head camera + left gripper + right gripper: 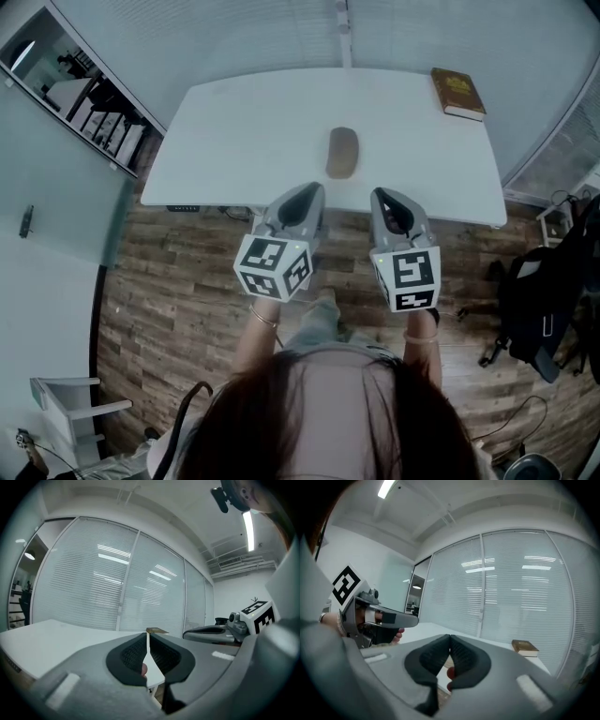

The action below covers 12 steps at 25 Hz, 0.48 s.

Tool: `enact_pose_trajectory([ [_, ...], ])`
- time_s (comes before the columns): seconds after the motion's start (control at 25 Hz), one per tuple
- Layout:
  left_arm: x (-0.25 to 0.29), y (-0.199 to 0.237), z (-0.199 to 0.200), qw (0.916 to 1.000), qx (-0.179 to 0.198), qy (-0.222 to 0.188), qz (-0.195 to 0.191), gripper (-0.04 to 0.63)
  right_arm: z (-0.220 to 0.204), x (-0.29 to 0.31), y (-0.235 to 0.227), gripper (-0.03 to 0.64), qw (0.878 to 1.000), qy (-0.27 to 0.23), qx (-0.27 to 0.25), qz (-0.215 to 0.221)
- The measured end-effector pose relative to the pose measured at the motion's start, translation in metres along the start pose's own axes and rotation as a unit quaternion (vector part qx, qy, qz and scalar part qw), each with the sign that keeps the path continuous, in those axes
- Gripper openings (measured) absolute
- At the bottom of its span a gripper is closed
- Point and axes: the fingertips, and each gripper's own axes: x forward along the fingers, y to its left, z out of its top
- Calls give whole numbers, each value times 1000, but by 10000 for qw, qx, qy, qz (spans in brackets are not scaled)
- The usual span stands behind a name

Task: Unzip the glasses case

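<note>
Left gripper (312, 190) and right gripper (383, 194) are both closed, empty, side by side over the table's (234, 141) near edge, glasses case (342, 153) just beyond

**Even Light, Warped Edges**

Cool, even light filled the room. A ceiling strip light (248, 524) glared, and reflected lights streaked the blinds (108, 588). The worktop (244, 131) looked bright, nearly shadowless. Both gripper views bent strongly and darkened at their rims.

Smooth, matt white rectangular tabletop (234, 131). Tan oval glasses case (341, 152): dull, soft-looking skin. Brown plank floor (169, 281): grainy wood. Matt shell on the left grey plastic gripper (148, 638), with black ribbed rubbery pads (133, 656).
</note>
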Motion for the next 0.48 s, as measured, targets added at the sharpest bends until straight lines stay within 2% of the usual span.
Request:
enact_pose_trajectory([
  [0.24,21,15,-7,9999,-96,63,28,8,-2,19,-8,2,10000,-38,-25,61],
  [0.28,26,17,-10,9999,-109,108,-3,26,-4,23,-11,3,10000,-22,-51,43],
  [0.32,32,18,-13,9998,-120,160,-36,83,-6,27,-15,2,10000,-1,-63,33],
  [0.36,37,21,-15,9997,-127,201,-55,103,-7,32,-17,2,10000,23,-70,24],
  [0.48,52,34,-17,9996,-167,226,-24,103,-10,48,-24,2,9998,103,-145,-7],
])
